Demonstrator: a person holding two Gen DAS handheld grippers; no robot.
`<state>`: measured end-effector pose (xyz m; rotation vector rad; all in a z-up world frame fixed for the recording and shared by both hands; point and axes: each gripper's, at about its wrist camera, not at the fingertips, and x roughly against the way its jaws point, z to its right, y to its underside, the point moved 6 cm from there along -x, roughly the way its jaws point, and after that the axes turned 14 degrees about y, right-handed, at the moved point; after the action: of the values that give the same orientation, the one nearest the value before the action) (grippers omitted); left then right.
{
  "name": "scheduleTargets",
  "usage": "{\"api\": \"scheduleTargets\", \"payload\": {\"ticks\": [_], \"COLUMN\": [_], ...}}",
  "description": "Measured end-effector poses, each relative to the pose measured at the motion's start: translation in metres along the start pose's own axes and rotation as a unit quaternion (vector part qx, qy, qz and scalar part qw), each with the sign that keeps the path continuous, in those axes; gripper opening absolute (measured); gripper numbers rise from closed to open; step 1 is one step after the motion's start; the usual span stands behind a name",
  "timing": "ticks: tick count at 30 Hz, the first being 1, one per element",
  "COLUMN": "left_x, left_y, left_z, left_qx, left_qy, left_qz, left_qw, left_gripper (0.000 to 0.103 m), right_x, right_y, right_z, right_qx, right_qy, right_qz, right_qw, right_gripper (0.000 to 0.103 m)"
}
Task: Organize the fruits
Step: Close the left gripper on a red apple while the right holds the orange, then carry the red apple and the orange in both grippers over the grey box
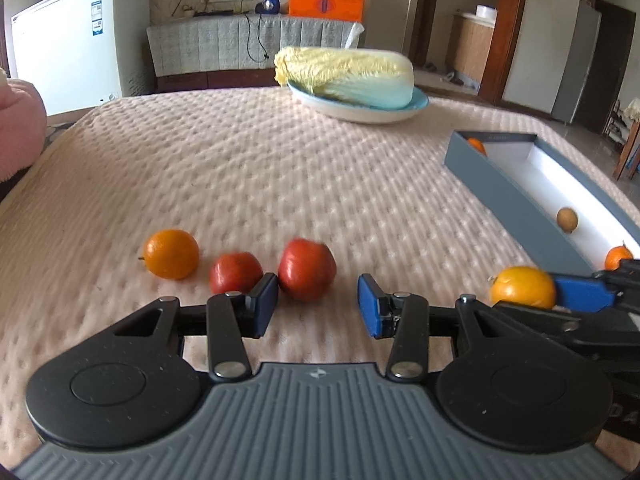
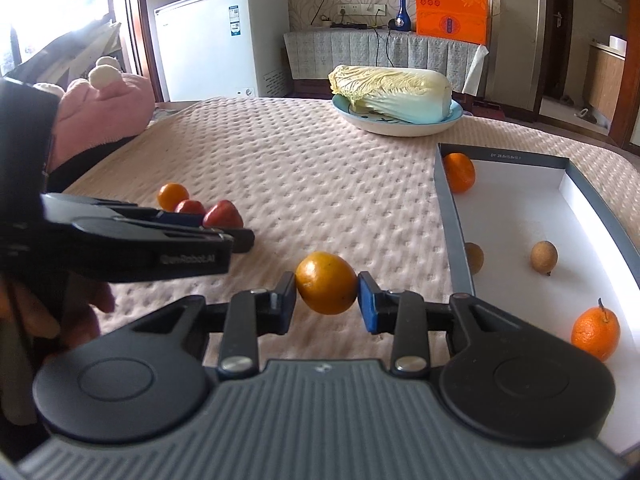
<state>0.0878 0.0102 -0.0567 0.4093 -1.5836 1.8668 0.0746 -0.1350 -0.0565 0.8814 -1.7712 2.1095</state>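
My right gripper is shut on an orange, just left of the grey box; the held orange also shows in the left wrist view. The box holds two oranges and two small brown fruits. My left gripper is open and empty, with a red fruit just ahead between its fingertips. A second red fruit and another orange lie to its left on the cloth.
A napa cabbage lies on a pale plate at the table's far side. A pink plush toy sits at the left edge. The table has a quilted beige cloth.
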Motion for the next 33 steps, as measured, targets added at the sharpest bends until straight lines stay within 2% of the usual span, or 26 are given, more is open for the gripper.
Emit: {"api": "scheduleTargets", "payload": {"ticks": [2, 7, 9, 11, 23, 33], "left_x": [-0.002, -0.005, -0.007, -0.008, -0.002, 0.008], "left_y": [0.000, -0.006, -0.007, -0.008, -0.013, -0.024], "left_z": [0.001, -0.005, -0.005, -0.004, 0.012, 0.029], "left_qx": [-0.004, 0.024, 0.026, 0.023, 0.014, 0.009], "left_qy": [-0.001, 0.013, 0.009, 0.012, 0.022, 0.017], "left_qz": [0.004, 0.014, 0.018, 0.017, 0.020, 0.029], "left_qw": [1.0000, 0.9995, 0.9995, 0.9995, 0.9995, 0.9994], "left_gripper": [0.049, 0.049, 0.047, 0.039, 0.038, 0.038], "right_x": [0.002, 0.004, 0.005, 0.005, 0.013, 0.039], "right_y": [0.000, 0.000, 0.000, 0.000, -0.007, -0.010], "right_z": [0.001, 0.005, 0.006, 0.008, 0.009, 0.018], "right_qx": [0.000, 0.001, 0.000, -0.001, -0.006, -0.010], "right_qy": [0.000, 0.001, 0.002, 0.001, -0.002, -0.003], "right_qz": [0.002, 0.004, 0.004, 0.004, 0.018, 0.041], "right_qw": [1.000, 1.000, 1.000, 1.000, 1.000, 0.999], "right_gripper": [0.036, 0.036, 0.036, 0.036, 0.036, 0.036]}}
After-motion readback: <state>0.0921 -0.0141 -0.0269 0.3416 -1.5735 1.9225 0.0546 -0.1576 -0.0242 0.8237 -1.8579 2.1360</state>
